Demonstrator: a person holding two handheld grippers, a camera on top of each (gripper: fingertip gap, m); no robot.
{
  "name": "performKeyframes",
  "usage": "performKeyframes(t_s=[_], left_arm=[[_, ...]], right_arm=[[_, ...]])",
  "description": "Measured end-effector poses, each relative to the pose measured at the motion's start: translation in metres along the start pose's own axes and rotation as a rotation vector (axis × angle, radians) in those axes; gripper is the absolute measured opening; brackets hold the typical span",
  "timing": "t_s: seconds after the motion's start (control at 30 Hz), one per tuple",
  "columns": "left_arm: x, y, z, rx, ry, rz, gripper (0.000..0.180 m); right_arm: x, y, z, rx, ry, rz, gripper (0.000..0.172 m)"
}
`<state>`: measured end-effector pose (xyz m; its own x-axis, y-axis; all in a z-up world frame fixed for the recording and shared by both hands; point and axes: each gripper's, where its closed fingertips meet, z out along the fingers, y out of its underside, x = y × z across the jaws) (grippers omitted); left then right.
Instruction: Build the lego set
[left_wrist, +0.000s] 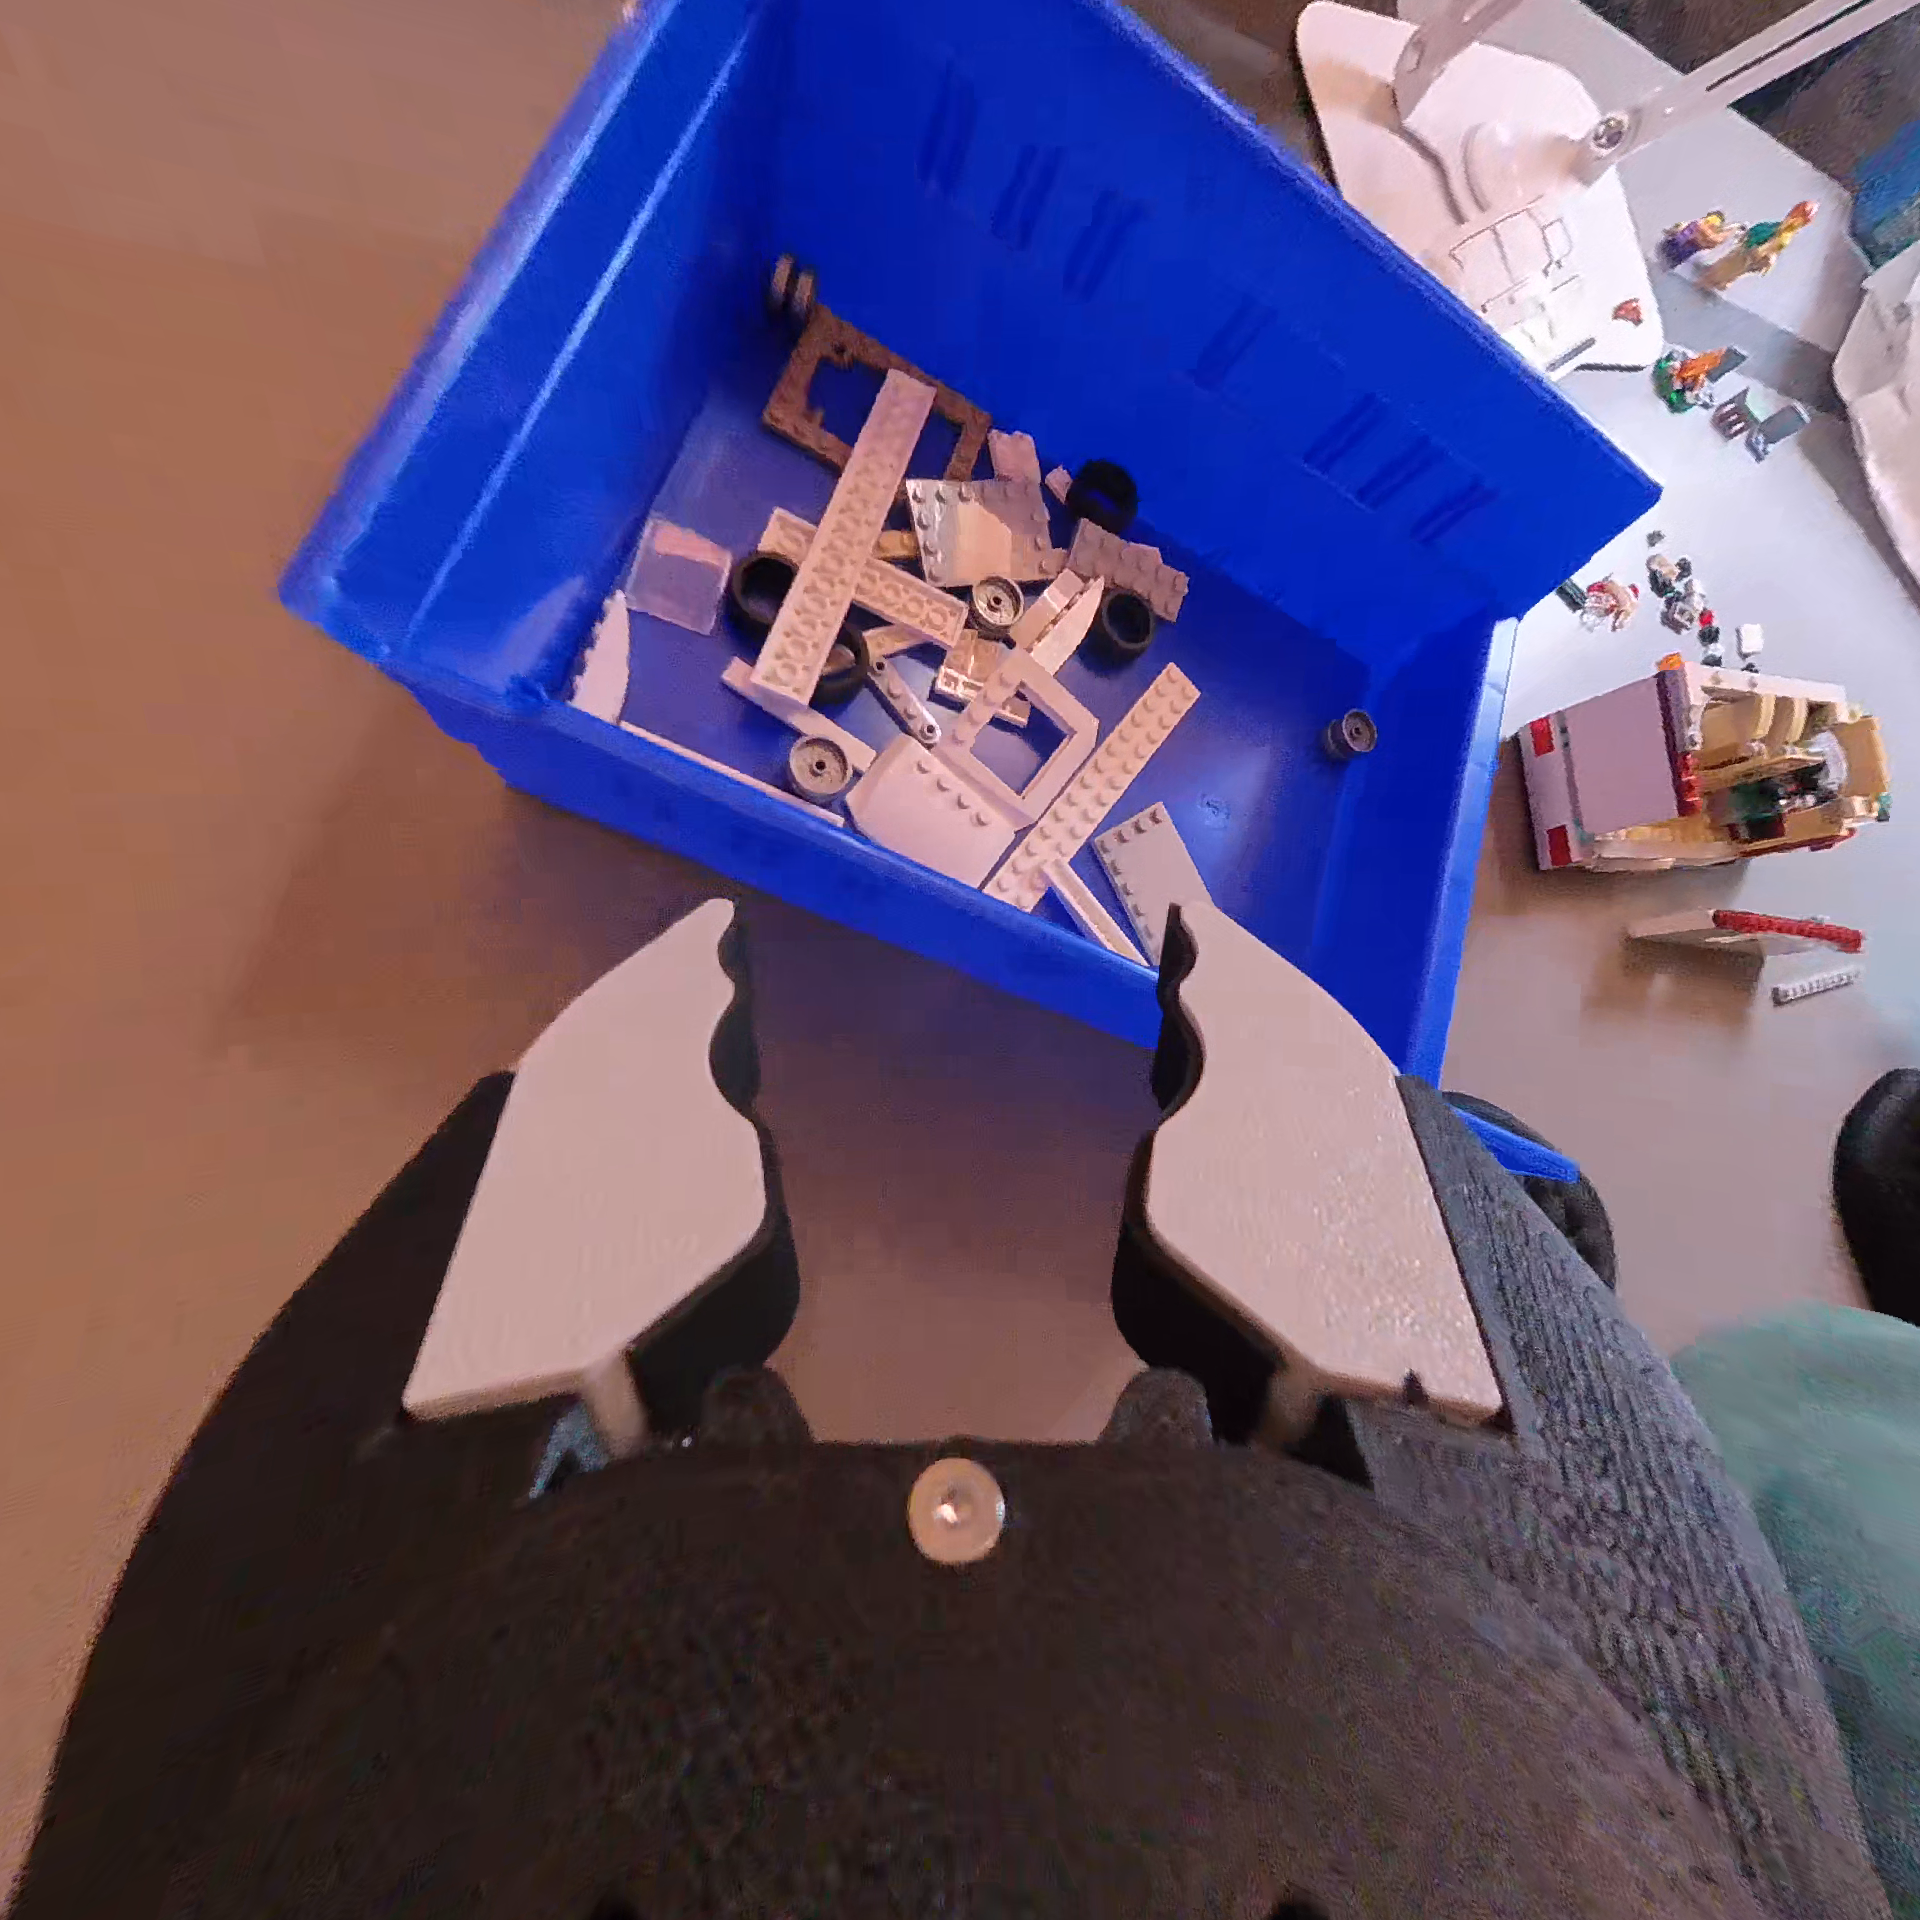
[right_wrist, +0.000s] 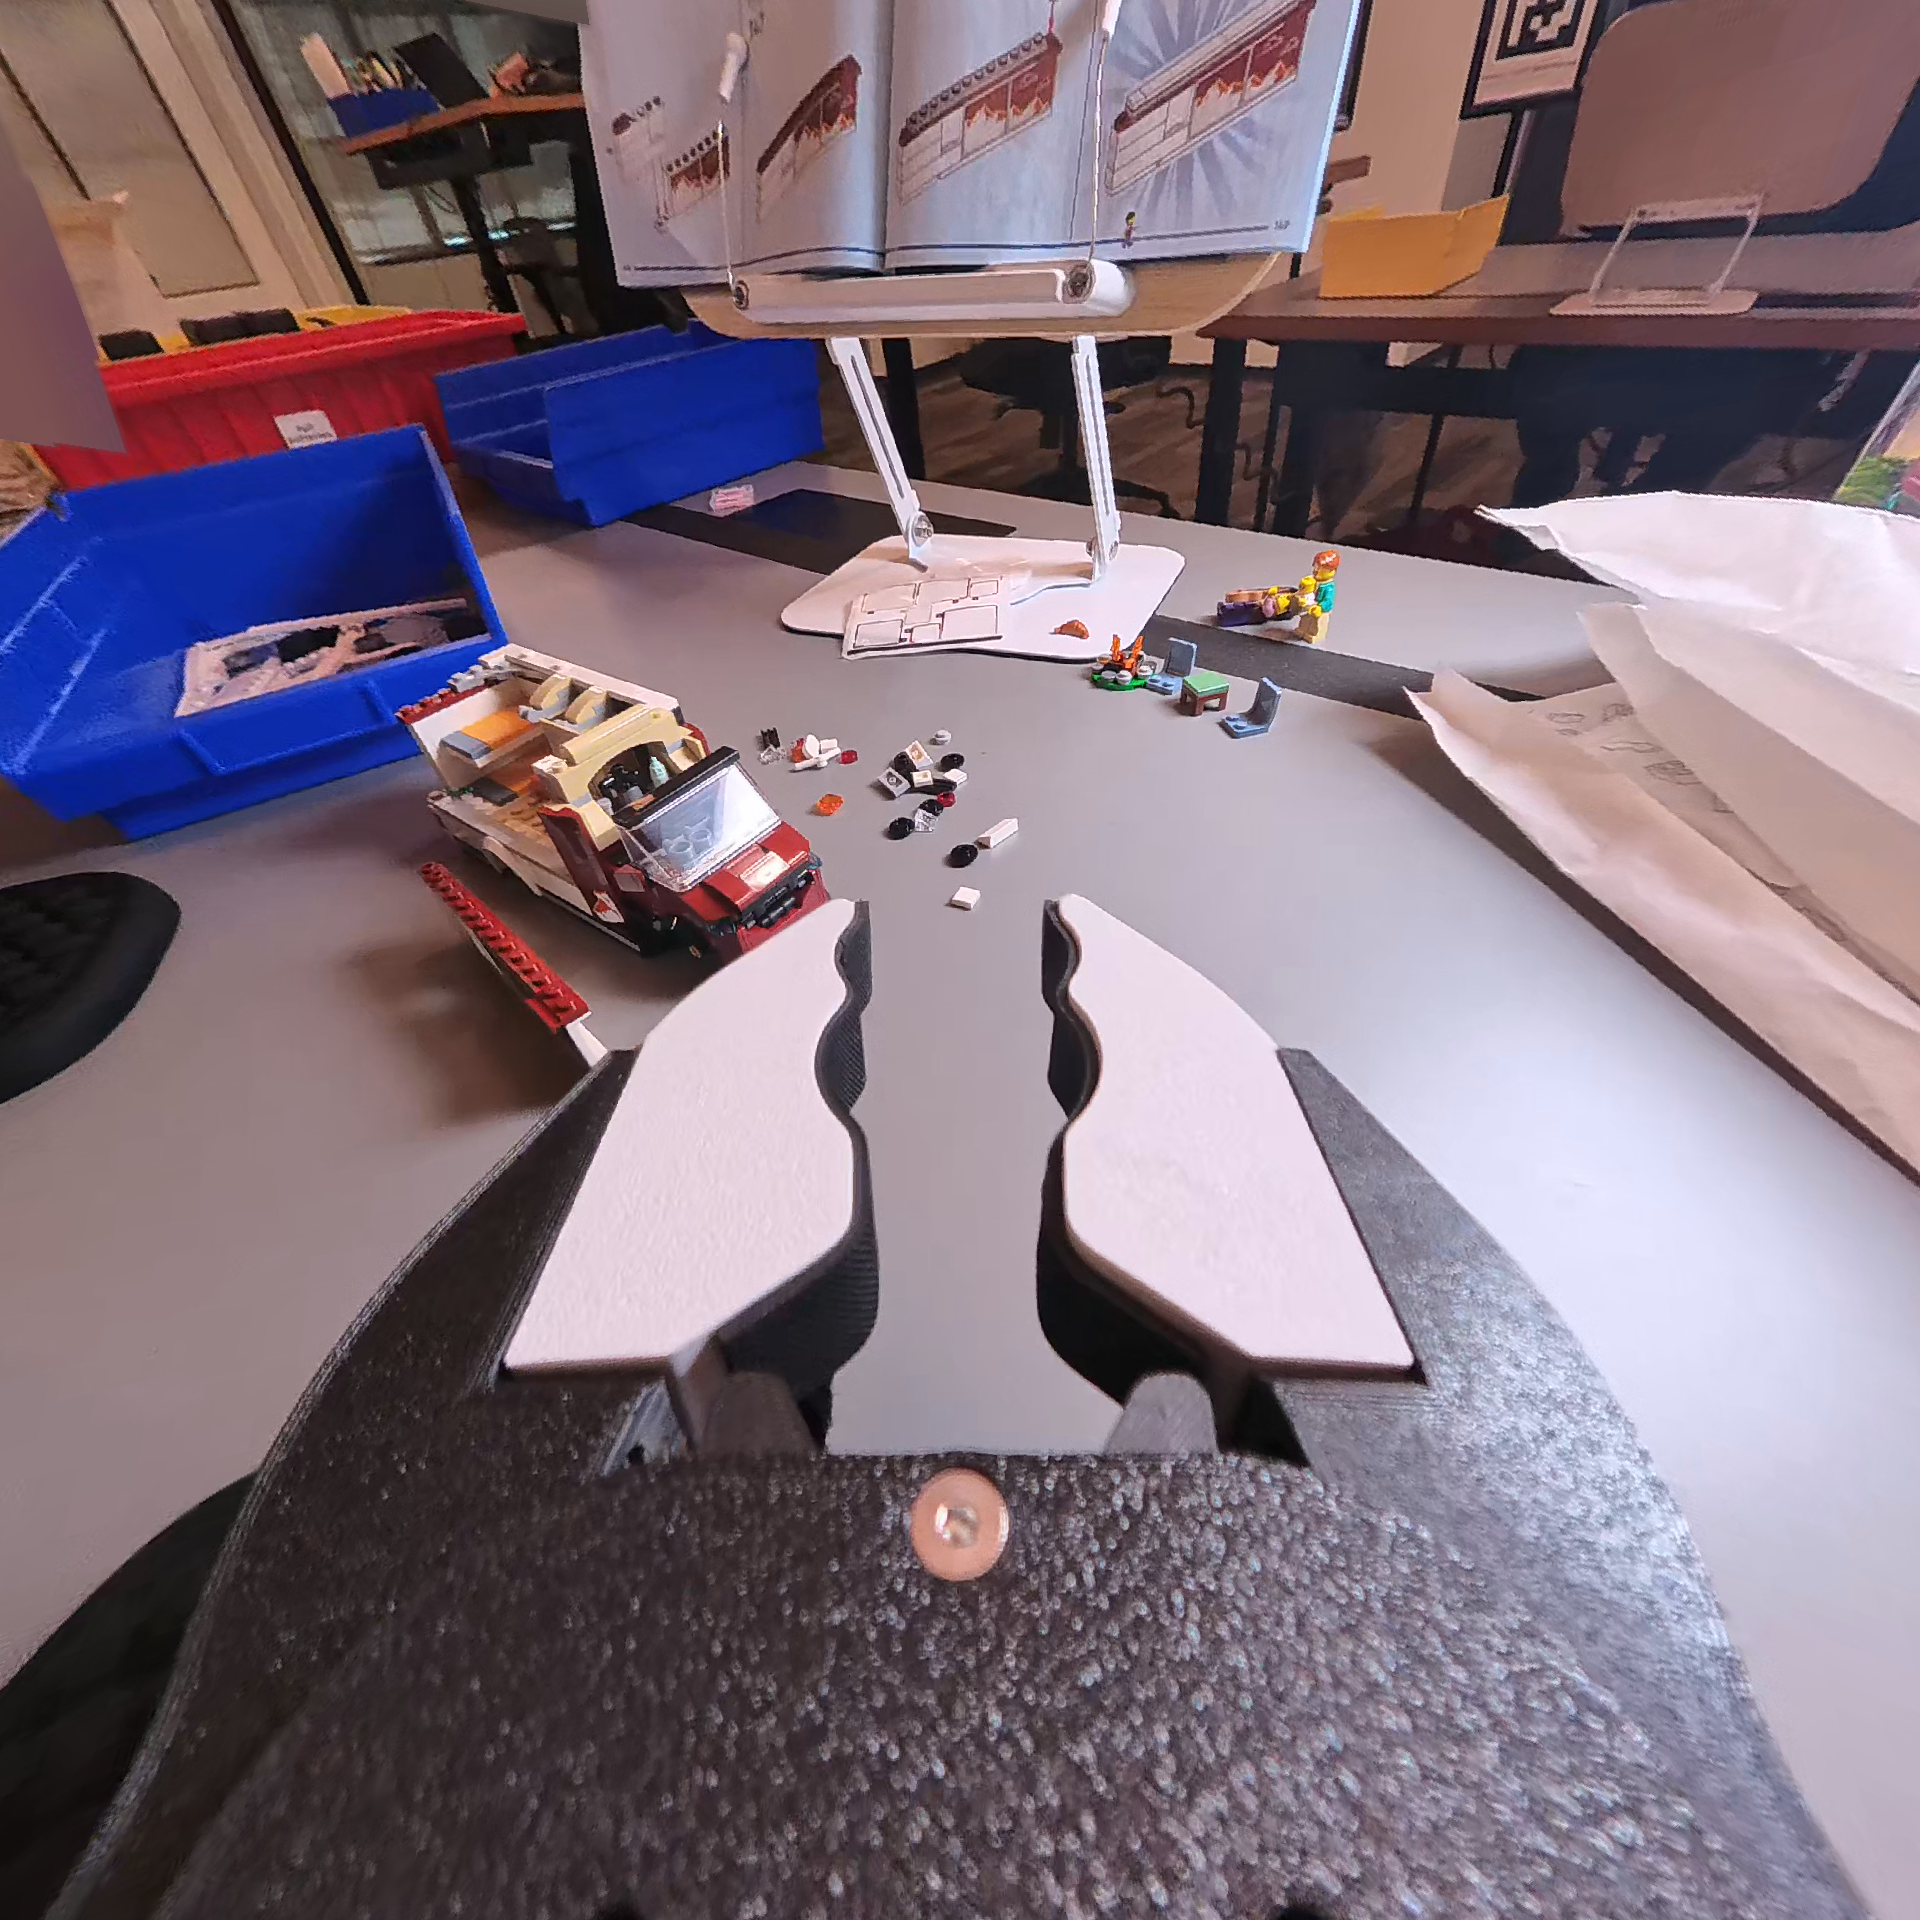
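Right, over to the left claw (left_wrist: 951, 914): spread wide, grasping nothing, only brownish tabletop (left_wrist: 260, 935) between the pads. Just ahead of the fingertips, the near wall of the deep blue plastic bin (left_wrist: 831, 862). Inside, beyond that wall, a jumble of pale grey and white studded building plates (left_wrist: 862, 582), with black rubber tyres (left_wrist: 764, 592) and a brown open frame piece (left_wrist: 831, 384) farther in. Nearest the right-hand fingertip, a flat grey studded tile (left_wrist: 1153, 873) leaning against the near wall.

Now the right claw (right_wrist: 954, 904): parted to a moderate gap, clamped on nothing, hovering low over grey tabletop (right_wrist: 1351, 1039). Just ahead of the gap, a tiny white square tile (right_wrist: 966, 899); beyond it, a scatter of small black, white and orange pieces (right_wrist: 914, 779). Ahead and left, close by the left-hand fingertip, a dark red and cream brick-built camper van (right_wrist: 613, 810).

Worth minding, by the look of it: keep the left claw's right-hand tip off the bin wall, and keep the right claw's left-hand tip off the van's nose, with pieces this small and flat best met squarely.

Hard to read: left view slightly blurred, so studs soft. Bin's near right corner hidden behind the left claw's right-hand finger. Near end of the dark red studded strip (right_wrist: 499, 945) lost behind the right claw's body.
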<state>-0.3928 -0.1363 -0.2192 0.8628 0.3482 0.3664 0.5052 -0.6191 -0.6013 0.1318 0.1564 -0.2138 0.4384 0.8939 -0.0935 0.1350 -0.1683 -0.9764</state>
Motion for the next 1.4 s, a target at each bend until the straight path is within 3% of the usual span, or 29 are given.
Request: performKeyframes(t_s=[0.07, 0.13, 0.2, 0.57, 0.8, 0.9, 1.03, 1.17, 1.3, 1.4], left_arm=[[0.005, 0.006, 0.016, -0.022, 0.040, -0.067, 0.076], [0.002, 0.008, 0.029, -0.030, 0.021, -0.047, 0.059], [-0.002, 0.002, 0.033, -0.020, 0.009, -0.025, 0.055], [-0.041, -0.045, 0.044, -0.047, 0.034, 0.282, 0.040], [-0.050, -0.075, 0.045, 0.058, -0.026, 0.320, 0.038], [-0.023, -0.086, 0.028, 0.139, -0.044, 0.426, 0.042], [0.065, -0.060, 0.025, 0.085, 0.042, 0.689, 0.045], [0.141, 0.012, 0.058, -0.162, 0.158, 0.979, 0.054], [0.150, 0.067, 0.097, -0.405, 0.111, 1.218, 0.054], [0.145, 0.057, 0.104, -0.397, 0.027, 1.325, 0.033]], right_arm=[[-0.001, 0.000, 0.001, -0.002, -0.014, 0.004, 0.031], [-0.003, 0.000, 0.000, -0.001, -0.017, -0.003, 0.031], [-0.004, -0.001, -0.002, 0.009, -0.021, 0.000, 0.031], [-0.005, -0.003, -0.003, 0.026, -0.030, 0.014, 0.031], [-0.007, -0.006, -0.003, 0.025, -0.014, 0.000, 0.031], [-0.007, -0.006, -0.003, 0.027, -0.012, -0.001, 0.031], [-0.012, -0.003, 0.003, 0.009, -0.031, -0.006, 0.031], [-0.019, -0.001, 0.008, -0.012, -0.051, -0.033, 0.031], [-0.022, 0.000, 0.007, -0.014, -0.058, -0.044, 0.031], [-0.020, -0.001, 0.005, -0.005, -0.057, -0.036, 0.031]])
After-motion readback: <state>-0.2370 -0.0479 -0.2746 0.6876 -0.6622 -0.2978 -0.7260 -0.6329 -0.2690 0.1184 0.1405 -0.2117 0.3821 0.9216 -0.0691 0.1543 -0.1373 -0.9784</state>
